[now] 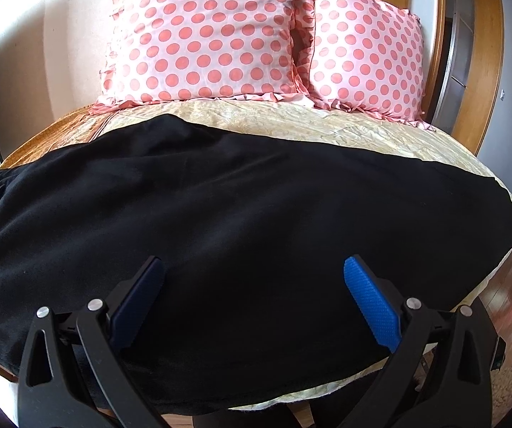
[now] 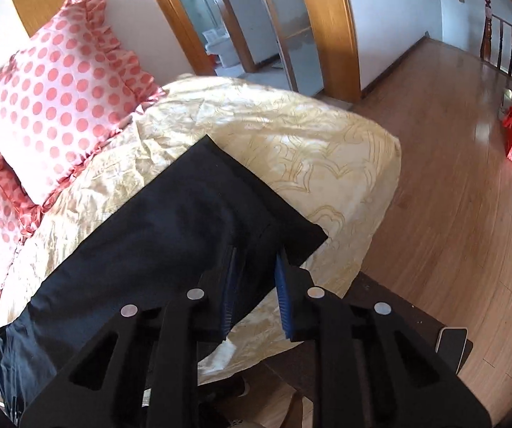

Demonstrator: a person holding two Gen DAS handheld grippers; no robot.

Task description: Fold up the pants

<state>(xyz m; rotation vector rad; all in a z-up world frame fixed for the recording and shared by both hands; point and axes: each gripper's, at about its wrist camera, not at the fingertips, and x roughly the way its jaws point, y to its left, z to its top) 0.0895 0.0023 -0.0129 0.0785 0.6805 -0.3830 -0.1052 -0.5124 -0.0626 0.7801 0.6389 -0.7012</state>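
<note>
Blue pads of left gripper spread wide above black pants, flat on bedspread. Right gripper pinches leg end; cross-folds apparently remain.

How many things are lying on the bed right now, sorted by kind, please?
Polka-dot pillows: 2 (left one, right one)
Black pants: 1
Yellow bedspread: 1
Total: 4
</note>
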